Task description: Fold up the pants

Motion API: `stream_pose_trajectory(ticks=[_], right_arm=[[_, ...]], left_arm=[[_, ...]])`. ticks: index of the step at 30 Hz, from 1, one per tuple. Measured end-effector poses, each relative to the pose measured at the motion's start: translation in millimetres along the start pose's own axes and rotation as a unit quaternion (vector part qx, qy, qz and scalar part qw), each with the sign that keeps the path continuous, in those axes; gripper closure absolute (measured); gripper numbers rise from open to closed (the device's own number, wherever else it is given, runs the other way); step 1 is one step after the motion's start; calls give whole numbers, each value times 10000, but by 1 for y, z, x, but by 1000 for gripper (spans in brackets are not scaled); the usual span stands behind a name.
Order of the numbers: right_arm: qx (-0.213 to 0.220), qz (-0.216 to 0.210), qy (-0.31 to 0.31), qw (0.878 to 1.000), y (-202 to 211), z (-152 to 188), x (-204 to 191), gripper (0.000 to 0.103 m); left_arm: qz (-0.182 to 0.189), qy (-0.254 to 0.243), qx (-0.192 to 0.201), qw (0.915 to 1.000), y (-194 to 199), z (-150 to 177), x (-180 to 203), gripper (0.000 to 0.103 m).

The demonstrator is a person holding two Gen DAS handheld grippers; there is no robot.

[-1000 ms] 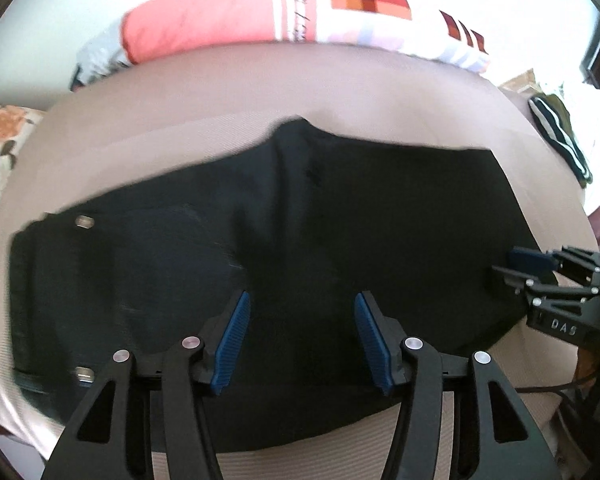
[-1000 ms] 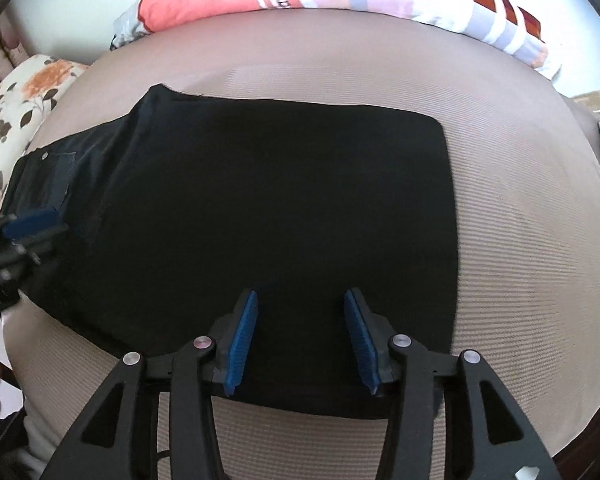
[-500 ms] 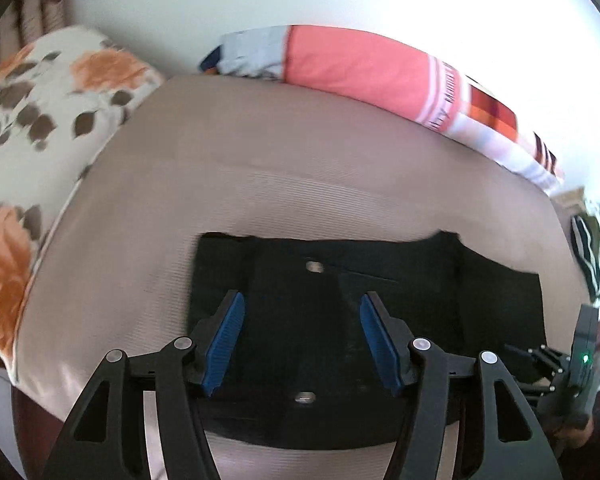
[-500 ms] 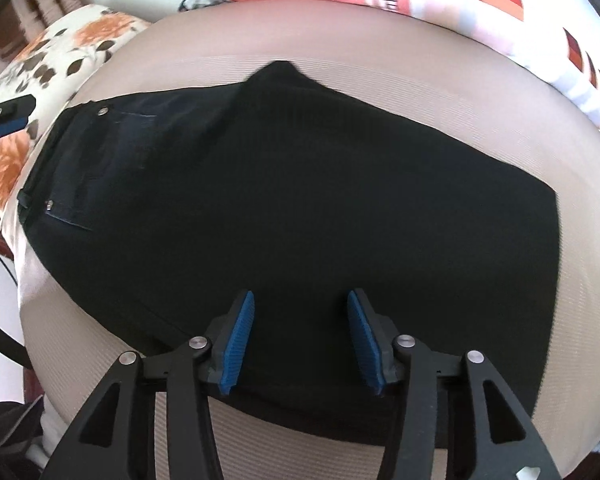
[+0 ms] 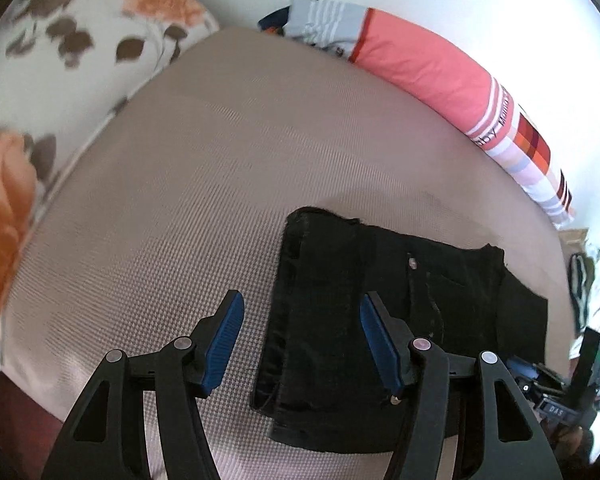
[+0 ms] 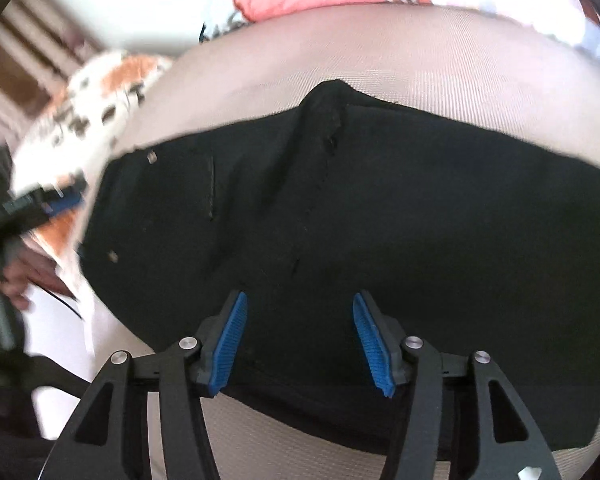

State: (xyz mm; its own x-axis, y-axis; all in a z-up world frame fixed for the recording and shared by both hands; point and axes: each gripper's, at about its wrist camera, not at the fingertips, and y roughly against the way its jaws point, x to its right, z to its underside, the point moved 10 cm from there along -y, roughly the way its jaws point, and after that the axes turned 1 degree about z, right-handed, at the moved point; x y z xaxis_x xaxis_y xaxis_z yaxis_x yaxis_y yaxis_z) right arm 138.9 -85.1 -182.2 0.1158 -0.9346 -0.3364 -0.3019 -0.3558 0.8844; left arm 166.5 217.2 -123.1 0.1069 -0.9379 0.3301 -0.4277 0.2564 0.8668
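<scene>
Left gripper: jaws parted, nothing between the pads. It points steeply down over the waistband end of the pants. The band's end edge runs away from the gripper between the two fingers, the left finger over bare cover, the right finger over black cloth. No pad touches fabric.

Right gripper: jaws opening, empty, with black cloth under both fingers but none between the pads. It hangs over the near long edge of the pants, about mid-length.

Garment: black, lying flat on the beige mattress cover, already doubled leg on leg. Its long axis runs crosswise to both grippers: waistband and rivets off to the right gripper's left, leg hems off to its right. The crotch point juts at the far edge.

Governing relation: the left gripper is the nearer to the waistband and stands almost on it. The right gripper is mid-length, well short of the hems. Judgement: the next fold is end to end along the long axis, so each gripper needs its own end or a shared edge. The right one is not yet placed for the hem end.

Beyond the garment: a floral pillow to the left gripper's left, and a pink striped pillow at the far edge.
</scene>
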Motion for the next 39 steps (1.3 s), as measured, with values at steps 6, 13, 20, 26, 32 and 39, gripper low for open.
stream_pose_trajectory(ticks=[6, 13, 20, 26, 32, 39], right_arm=[[174, 73, -395, 9990, 11, -8, 13, 48], [84, 317, -585, 9977, 6, -12, 24, 47], [-44, 526, -479, 9975, -3, -15, 15, 47], [-81, 739, -322, 9967, -7, -19, 7, 47], [-37, 817, -223, 9964, -5, -23, 0, 47], [98, 787, -187, 9967, -1, -29, -3, 47]], left_arm=[[558, 408, -308, 9971, -17, 5, -17, 42], [1275, 587, -819, 9867, -37, 13, -26, 42], [1947, 584, -1025, 9738, -44, 10, -25, 42], [2565, 697, -1480, 9526, -50, 11, -16, 42], [3135, 793, -1729, 9303, -56, 8, -10, 42], [3332, 481, -1716, 9259, -60, 4, 6, 42]])
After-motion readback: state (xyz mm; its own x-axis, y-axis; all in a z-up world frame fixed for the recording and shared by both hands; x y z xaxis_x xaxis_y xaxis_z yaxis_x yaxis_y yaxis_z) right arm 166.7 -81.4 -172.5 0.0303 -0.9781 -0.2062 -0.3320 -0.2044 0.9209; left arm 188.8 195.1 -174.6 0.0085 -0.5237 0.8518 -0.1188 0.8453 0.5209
